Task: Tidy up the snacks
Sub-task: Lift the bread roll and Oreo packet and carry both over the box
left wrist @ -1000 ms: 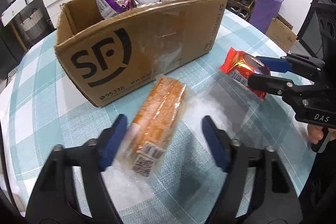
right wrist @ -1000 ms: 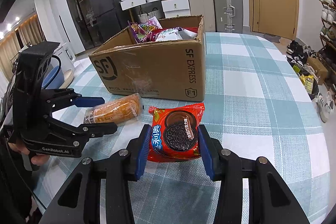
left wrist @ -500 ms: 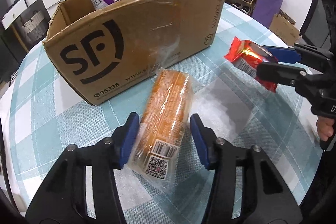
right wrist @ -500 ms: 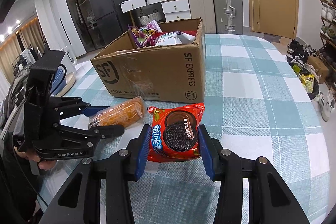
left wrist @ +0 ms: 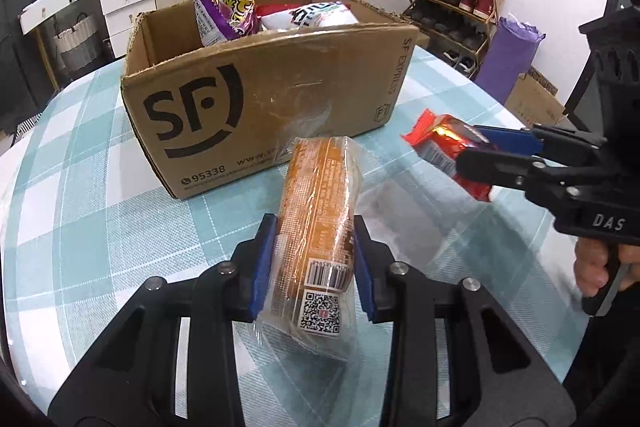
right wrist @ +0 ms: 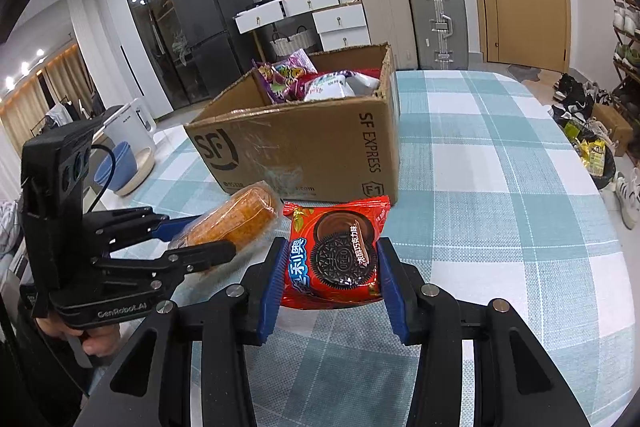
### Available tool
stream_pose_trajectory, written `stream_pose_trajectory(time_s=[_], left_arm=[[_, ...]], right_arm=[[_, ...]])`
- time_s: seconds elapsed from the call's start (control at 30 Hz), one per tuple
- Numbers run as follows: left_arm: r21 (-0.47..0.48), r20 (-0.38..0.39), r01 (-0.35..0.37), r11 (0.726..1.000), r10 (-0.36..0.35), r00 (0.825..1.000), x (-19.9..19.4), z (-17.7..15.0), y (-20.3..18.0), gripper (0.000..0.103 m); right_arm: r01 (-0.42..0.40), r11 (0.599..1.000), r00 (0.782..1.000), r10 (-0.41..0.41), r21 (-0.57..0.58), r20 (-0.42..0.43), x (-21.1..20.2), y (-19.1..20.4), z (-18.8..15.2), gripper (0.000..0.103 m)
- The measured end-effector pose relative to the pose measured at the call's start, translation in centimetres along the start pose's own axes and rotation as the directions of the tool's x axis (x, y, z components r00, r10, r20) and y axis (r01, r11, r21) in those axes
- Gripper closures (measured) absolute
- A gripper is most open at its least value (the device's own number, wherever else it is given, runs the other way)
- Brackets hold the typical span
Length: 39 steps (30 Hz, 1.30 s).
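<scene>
A clear-wrapped orange snack pack (left wrist: 320,195) lies lengthwise between my left gripper's (left wrist: 314,227) blue pads, lifted slightly off the checked cloth. The jaws are closing on it and the pads press its sides. My right gripper (right wrist: 330,251) is shut on a red Oreo pack (right wrist: 336,251), held just above the table. Both sit in front of the open SF cardboard box (left wrist: 272,95), which holds a purple bag (left wrist: 224,15) and a white bag (left wrist: 316,17). In the right wrist view the left gripper (right wrist: 208,235) holds the orange pack (right wrist: 240,215) to the left of the Oreo pack.
The table (right wrist: 480,187) has a teal and white checked cloth, bare to the right of the box (right wrist: 304,143). A hand (left wrist: 592,267) grips the right tool's handle. Suitcases, drawers and a shoe rack stand beyond the table.
My left gripper slid forward around the orange pack and closed on it; the pack now sits tilted up between the pads. The right gripper kept still with the Oreo pack.
</scene>
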State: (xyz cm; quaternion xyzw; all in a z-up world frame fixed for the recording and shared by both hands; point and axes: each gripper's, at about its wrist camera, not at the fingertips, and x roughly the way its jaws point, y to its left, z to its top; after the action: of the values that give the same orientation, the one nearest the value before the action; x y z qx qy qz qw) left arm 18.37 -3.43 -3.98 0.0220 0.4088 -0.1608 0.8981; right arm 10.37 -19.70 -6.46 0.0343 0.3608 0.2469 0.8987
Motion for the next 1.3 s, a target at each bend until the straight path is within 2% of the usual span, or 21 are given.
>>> stream_pose_trajectory(time_s=[0.23,0.47,0.8,1.3], left_arm=[[-0.037,0.068,0.010,0.999,-0.008,0.998,-2.9,-0.4,0.3,0.071],[-0.078,0.142,0.011,0.997,0.000,0.990,-6.7,-0.3,1.3,0.071],[-0.156,0.219,0.019,0.988,0.016,0.976,-10.9,0.8,2.6,0.071],[-0.236,0.272,-0.002,0.972,0.068,0.960,-12.1,4.2,4.4,0.071]], right_arm=[[-0.022,1.000,0.995,0.023,-0.002,0.097,-1.8,0.7,0.5,0.059],[-0.054,0.999,0.989,0.053,0.000,0.139,-2.7,1.2,1.4,0.059],[-0.045,0.999,0.979,0.047,-0.015,0.198,-4.1,2.1,4.1,0.059],[-0.033,0.999,0.976,0.036,-0.018,0.217,-3.3,2.5,7.3,0.059]])
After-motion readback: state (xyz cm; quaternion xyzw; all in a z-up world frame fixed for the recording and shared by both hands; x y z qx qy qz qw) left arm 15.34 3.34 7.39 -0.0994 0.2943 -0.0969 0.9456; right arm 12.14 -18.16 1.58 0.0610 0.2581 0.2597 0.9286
